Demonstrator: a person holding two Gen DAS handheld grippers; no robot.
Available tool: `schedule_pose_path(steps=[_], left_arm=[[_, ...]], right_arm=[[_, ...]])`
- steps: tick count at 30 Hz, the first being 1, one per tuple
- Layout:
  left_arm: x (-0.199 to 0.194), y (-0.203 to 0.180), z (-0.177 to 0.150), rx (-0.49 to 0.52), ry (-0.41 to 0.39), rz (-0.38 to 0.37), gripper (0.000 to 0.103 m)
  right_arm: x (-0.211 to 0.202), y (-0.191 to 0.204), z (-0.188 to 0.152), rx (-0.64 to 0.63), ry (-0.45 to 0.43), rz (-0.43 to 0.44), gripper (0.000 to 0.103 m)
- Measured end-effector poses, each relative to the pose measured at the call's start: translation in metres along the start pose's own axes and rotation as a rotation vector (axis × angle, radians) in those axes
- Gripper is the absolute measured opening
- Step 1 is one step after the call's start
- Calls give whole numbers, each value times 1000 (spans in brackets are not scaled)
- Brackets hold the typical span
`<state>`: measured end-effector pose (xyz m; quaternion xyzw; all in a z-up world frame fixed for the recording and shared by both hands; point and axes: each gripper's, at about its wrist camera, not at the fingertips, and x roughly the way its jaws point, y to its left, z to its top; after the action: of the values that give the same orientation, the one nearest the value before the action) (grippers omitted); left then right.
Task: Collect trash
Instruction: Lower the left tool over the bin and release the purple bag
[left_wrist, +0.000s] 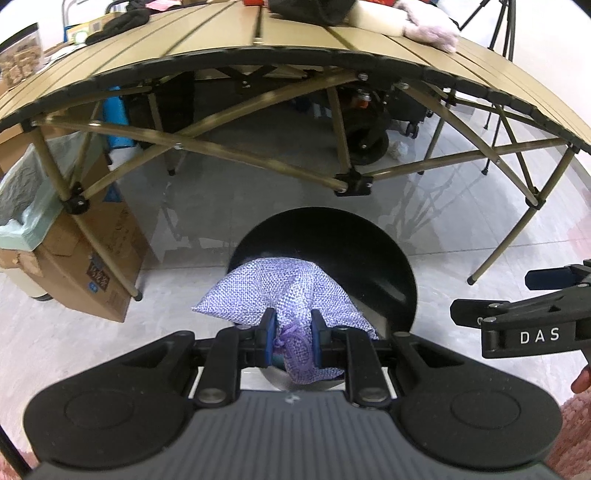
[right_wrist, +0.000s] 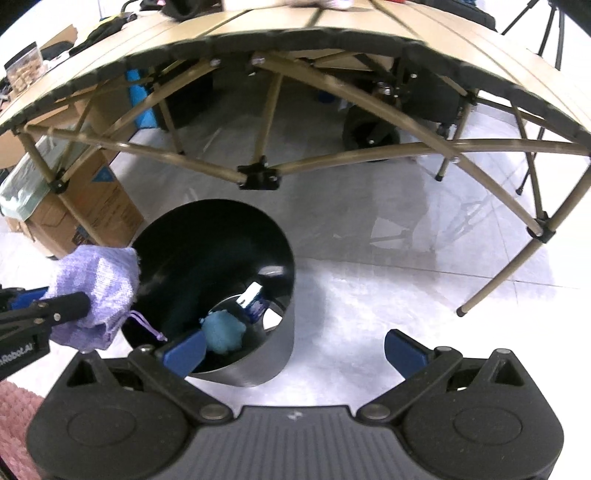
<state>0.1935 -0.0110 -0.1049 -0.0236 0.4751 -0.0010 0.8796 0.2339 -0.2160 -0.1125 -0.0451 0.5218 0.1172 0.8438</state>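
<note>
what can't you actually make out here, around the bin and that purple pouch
- Left wrist view: the purple pouch, clamped in the left gripper, covers most of the black bin mouth, so its contents are hidden.
- Right wrist view: the open right gripper has one blue finger across the bin's near rim; the teal lump and blue-white packet are too small to identify.
- Tabletop items: blurred, cut off at the top.

I'm working in what looks like a makeshift lab or storage room: a folding table (left_wrist: 221, 44) on pale floor tiles (right_wrist: 388, 295), cardboard boxes (left_wrist: 96, 258), a tripod (left_wrist: 502, 26), a wheeled cart (left_wrist: 369, 136) behind.
</note>
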Motion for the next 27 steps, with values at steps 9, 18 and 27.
schedule_pose_path(steps=[9, 18, 27], left_arm=[[24, -26, 8, 22, 47, -25, 19], [46, -42, 13, 33, 81, -28, 19], [72, -48, 18, 27, 128, -36, 19]], right_arm=[[-11, -24, -1, 70, -49, -30, 103], [-6, -38, -3, 108, -58, -44, 103], [4, -44, -5, 128, -36, -68, 103]])
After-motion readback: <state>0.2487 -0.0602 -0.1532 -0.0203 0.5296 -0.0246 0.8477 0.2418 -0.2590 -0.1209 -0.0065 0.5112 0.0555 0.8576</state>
